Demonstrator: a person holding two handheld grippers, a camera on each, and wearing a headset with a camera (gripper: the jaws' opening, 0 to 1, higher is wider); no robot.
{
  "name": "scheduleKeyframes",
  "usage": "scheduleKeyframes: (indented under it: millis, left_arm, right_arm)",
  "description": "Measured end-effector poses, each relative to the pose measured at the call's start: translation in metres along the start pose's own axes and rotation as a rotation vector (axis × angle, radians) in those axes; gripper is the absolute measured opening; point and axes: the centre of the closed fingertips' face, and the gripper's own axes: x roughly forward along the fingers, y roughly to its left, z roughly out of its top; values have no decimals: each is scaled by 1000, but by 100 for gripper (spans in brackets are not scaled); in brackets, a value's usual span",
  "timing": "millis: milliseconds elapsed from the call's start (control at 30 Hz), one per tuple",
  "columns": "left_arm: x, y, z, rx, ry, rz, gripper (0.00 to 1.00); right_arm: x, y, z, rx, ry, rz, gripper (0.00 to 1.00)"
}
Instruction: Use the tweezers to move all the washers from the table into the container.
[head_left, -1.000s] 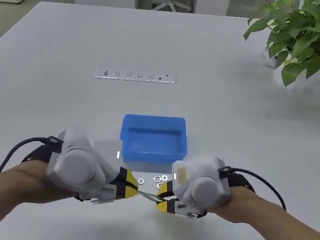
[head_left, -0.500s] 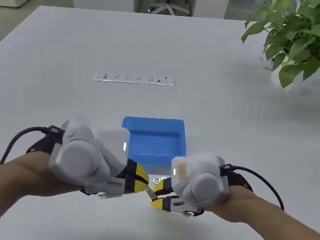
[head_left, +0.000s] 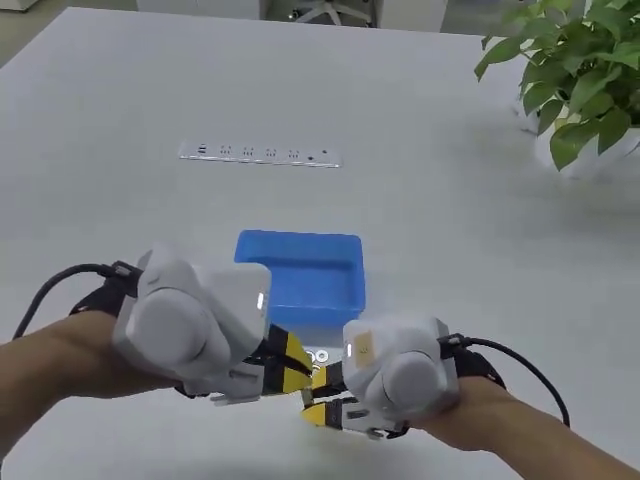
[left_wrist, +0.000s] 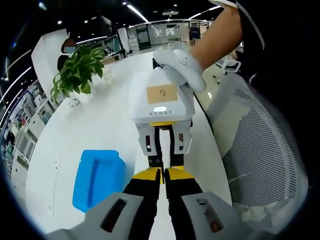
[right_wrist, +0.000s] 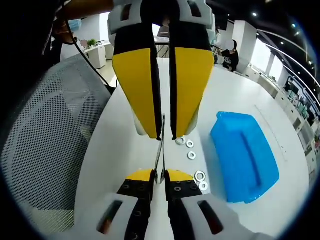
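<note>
Potted plant (head_left: 570, 70) stands on white table (head_left: 420, 190).

Bright, even light; soft shadows on table (head_left: 420, 200); fisheye edges warp.

Thin silver metal tweezers (right_wrist: 160, 150) were off the table, one end pinched in right gripper (right_wrist: 160, 177), other end btwn jaws of left gripper (right_wrist: 165, 136), near blue rect. plastic container (right_wrist: 245, 155). Container sat upright, open-topped. Five small silver ring washers (right_wrist: 191, 155) lay flat, scattered just beside container's long side.

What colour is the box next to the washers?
The box is bright blue. The head view shows it best.
</note>
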Motion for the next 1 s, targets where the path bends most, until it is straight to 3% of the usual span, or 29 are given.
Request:
scheduleKeyframes:
  millis: [300, 700, 1000]
  left_arm:
    - [8, -5, -9, -5, 21, -29, 10]
    - [7, -7, -8, 11, 4, -48, 6]
    - [2, 3, -5, 35, -2, -33, 5]
  right_arm:
    - [0, 1, -1, 2, 0, -2, 11]
    - [-1, 1, 0, 0, -3, -3, 12]
    - [-4, -14, 5, 3, -18, -35, 12]
